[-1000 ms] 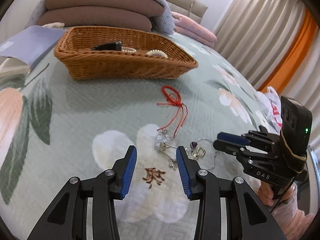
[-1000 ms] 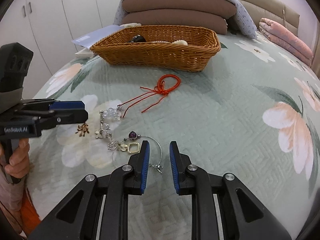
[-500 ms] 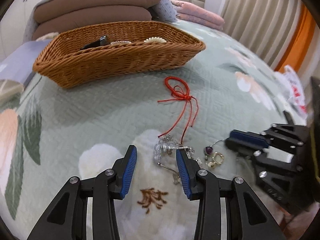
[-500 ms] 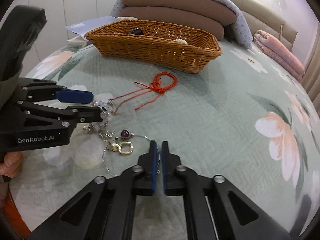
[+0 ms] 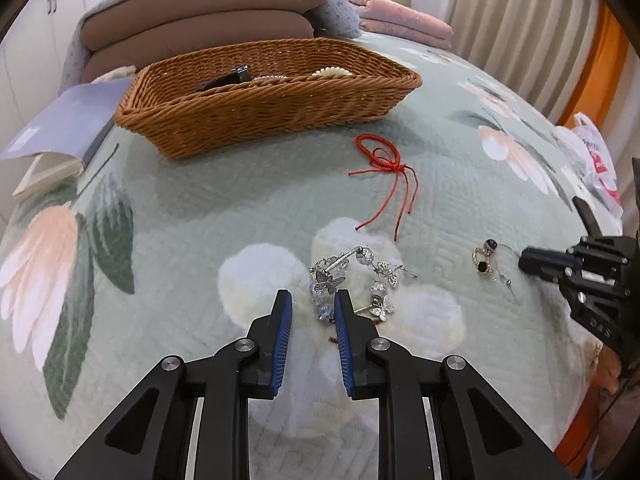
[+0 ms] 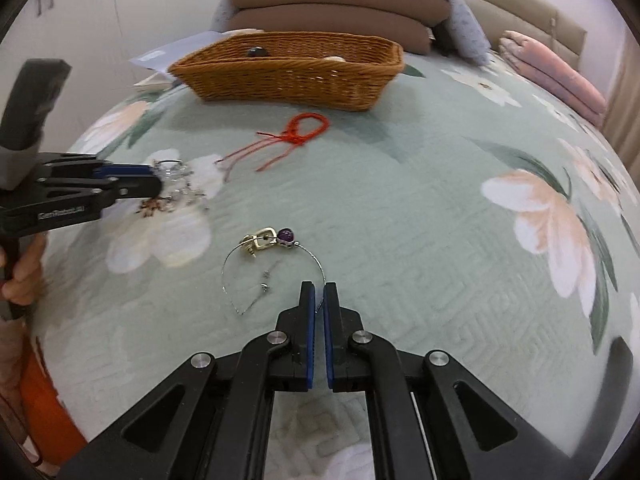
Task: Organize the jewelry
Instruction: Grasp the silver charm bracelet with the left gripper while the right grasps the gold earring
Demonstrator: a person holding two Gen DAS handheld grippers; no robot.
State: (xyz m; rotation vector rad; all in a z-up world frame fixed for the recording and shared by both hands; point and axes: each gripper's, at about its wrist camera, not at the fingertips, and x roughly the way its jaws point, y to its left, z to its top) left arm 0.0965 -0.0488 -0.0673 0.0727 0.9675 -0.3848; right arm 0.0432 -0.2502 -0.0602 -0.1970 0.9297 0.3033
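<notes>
Left gripper (image 5: 312,312): jaws just been closing, narrowed around a crystal bead of the butterfly charm bracelet (image 5: 352,280); contact with the pads cannot be told. Right gripper (image 6: 319,300): clenched on the thin silver wire necklace (image 6: 276,256), whose purple bead and gold charm lie just ahead. Red cord bracelet (image 5: 384,172): mid-bedspread (image 6: 400,200), apart from both. Wicker basket (image 5: 272,104): toward the pillow edge, open quilt between.

Two near wrist views, angled down, perhaps converging, sharing basket (image 5: 256,92).
</notes>
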